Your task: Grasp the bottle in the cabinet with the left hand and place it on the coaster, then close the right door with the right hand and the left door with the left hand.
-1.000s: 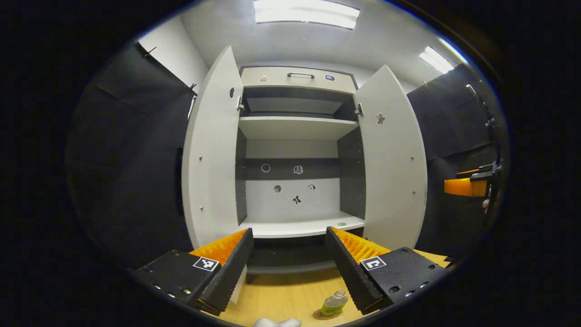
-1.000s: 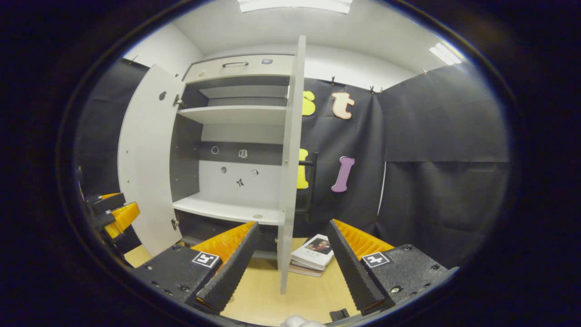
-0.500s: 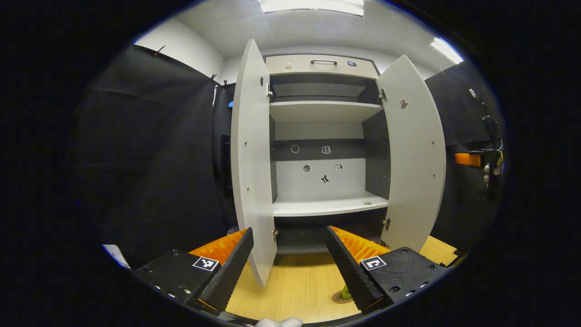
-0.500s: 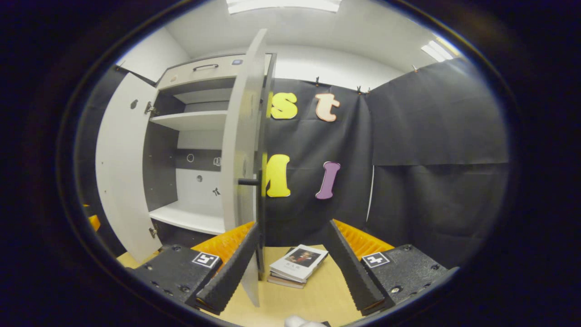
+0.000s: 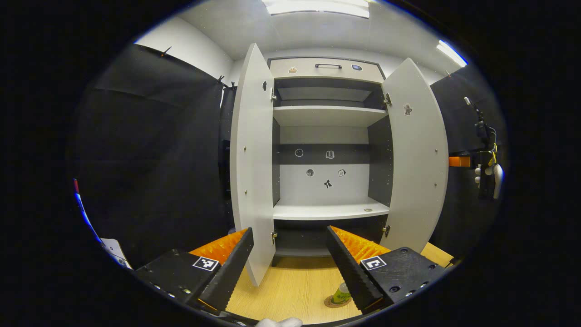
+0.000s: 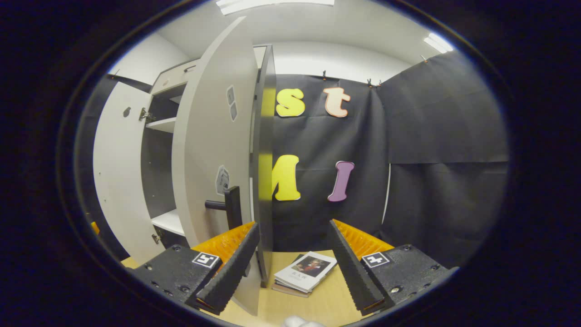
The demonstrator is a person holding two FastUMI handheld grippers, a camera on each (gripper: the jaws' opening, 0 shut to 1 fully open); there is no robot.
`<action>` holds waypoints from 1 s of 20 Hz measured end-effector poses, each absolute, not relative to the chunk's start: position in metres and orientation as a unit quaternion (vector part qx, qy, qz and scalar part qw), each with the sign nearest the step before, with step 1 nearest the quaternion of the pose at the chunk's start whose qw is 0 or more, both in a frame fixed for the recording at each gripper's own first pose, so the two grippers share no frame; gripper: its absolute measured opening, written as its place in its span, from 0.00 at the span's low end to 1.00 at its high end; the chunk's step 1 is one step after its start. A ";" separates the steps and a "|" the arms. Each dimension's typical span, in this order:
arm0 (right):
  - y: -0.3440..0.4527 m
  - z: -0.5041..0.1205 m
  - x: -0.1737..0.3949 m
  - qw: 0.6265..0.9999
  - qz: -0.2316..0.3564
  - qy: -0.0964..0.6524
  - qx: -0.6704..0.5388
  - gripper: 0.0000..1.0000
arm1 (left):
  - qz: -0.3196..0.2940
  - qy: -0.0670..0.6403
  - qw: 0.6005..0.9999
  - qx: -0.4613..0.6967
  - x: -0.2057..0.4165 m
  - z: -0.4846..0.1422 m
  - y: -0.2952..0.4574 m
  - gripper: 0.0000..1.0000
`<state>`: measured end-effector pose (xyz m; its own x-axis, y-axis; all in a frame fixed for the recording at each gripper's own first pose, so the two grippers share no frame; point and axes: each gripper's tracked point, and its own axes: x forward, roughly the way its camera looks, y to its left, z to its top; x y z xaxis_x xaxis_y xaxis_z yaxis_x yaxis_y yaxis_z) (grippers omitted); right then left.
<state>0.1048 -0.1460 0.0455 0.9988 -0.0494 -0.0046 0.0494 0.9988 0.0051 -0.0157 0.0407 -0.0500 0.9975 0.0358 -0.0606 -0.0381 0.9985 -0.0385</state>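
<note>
Left gripper view: bottle (image 5: 341,294) upright on coaster (image 5: 332,303), cap upward.

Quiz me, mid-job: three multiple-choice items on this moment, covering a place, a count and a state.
1. Where is the bottle?
A. on the cabinet's lower shelf
B. on the coaster on the table
C. between the left gripper's fingers

2. How many cabinet doors stand open?
A. none
B. one
C. two

3. The right gripper is:
A. open, holding nothing
B. shut on the door handle
C. shut on a book

Answers: 1 B, the bottle stands on the coaster; 2 C, left door and right door both swing outward; 3 A, its fingers are spread apart.
</note>
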 end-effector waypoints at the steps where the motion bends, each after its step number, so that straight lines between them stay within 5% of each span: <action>1: -0.145 0.047 0.103 1.000 -0.022 0.001 0.000 0.96 | 0.021 0.032 0.999 -0.020 -0.016 -0.052 0.039 0.97; 14: -0.113 0.045 0.101 1.000 -0.006 0.015 0.010 0.96 | 0.026 0.044 0.998 -0.026 -0.015 -0.059 0.034 0.98; 20: -0.058 0.043 0.106 0.999 0.045 0.014 0.006 0.96 | 0.033 0.040 0.998 -0.028 -0.019 -0.056 0.037 0.98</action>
<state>0.1061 -0.0579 0.0434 0.9955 0.0900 -0.0283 -0.0897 0.9959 0.0139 -0.0185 0.0368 -0.0558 0.9947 0.0633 -0.0813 -0.0678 0.9962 -0.0538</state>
